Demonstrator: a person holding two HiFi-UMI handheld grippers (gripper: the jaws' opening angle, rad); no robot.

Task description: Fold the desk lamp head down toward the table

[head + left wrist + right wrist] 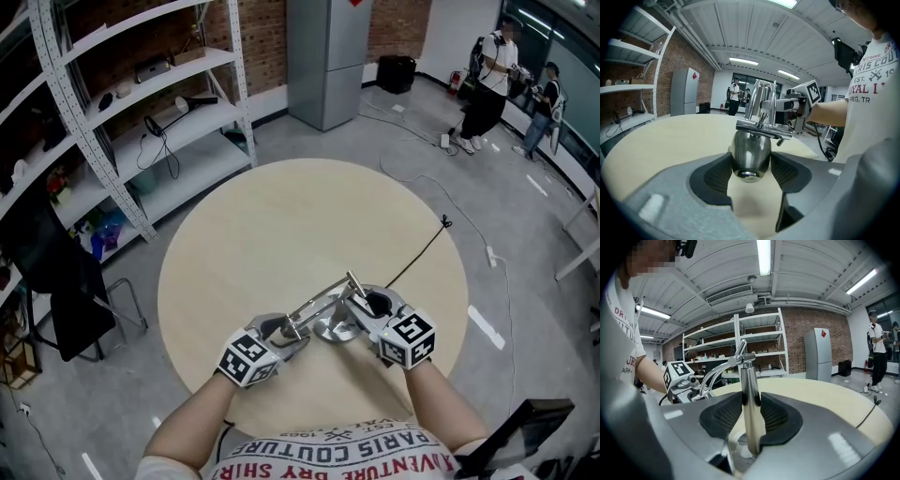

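desk lamp (328,314) on round table (281,216) near its front edge, left gripper (286,336) round lamp head (750,152) at left, right gripper (364,314) round post (749,399) at right; shelving (141,103) behind-left, cabinet (323,56) behind.

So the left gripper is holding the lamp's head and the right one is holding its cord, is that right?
Not quite. The right gripper is clamped on the lamp's upright post, not the cord, which trails away untouched. The right gripper view shows this. The left gripper does hold the head.
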